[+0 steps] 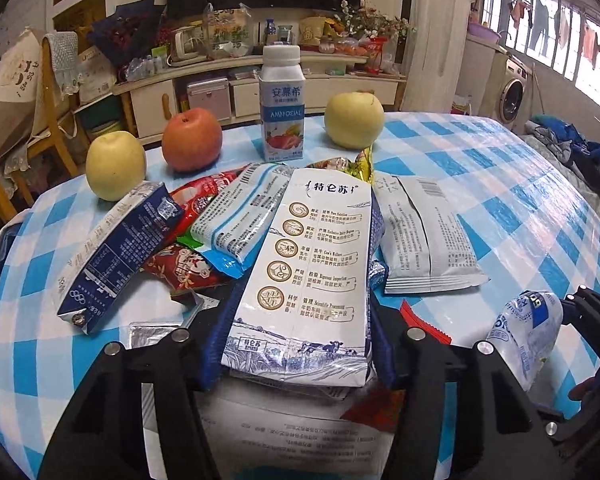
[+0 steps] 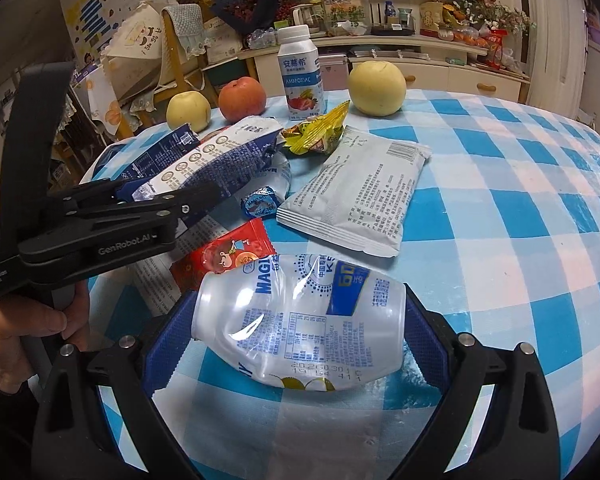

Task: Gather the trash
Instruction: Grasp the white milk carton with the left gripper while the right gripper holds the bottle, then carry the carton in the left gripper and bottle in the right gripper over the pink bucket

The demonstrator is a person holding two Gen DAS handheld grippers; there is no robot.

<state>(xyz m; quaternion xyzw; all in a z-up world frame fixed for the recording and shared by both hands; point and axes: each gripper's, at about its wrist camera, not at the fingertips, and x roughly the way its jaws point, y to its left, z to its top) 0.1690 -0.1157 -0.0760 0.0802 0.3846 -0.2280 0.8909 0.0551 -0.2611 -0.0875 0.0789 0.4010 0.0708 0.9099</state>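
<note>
The left claw [image 1: 296, 344] pinches a flattened white milk carton [image 1: 312, 272] across its near end, blue pads pressed to both side edges. The carton's long axis runs straight away from the claw, its folded top pointing toward the far edge of the surface [image 1: 500, 184]. From the right wrist view the same carton [image 2: 216, 164] slopes upward from the claw, far end raised above the litter.

The right claw [image 2: 300, 340] grips a crumpled clear plastic bottle [image 2: 300, 320], pads bearing on its neck end and its base. The bottle's long axis lies crosswise between the fingers, neck toward the left of that view.

Beside the white carton lies a dark blue carton [image 1: 116, 256], tilted, its long axis slanting away to the right. Between the two lie a blue-and-white wrapper [image 1: 236, 220] and red wrappers [image 1: 184, 268]. To the right lies a grey sachet [image 1: 424, 236], flat on the check cloth, and a yellow wrapper [image 2: 316, 132] sits beyond it.

Along the far side stand a yoghurt bottle [image 1: 282, 104], upright, two yellow apples [image 1: 116, 166] [image 1: 354, 120] and a red apple [image 1: 192, 140].
</note>
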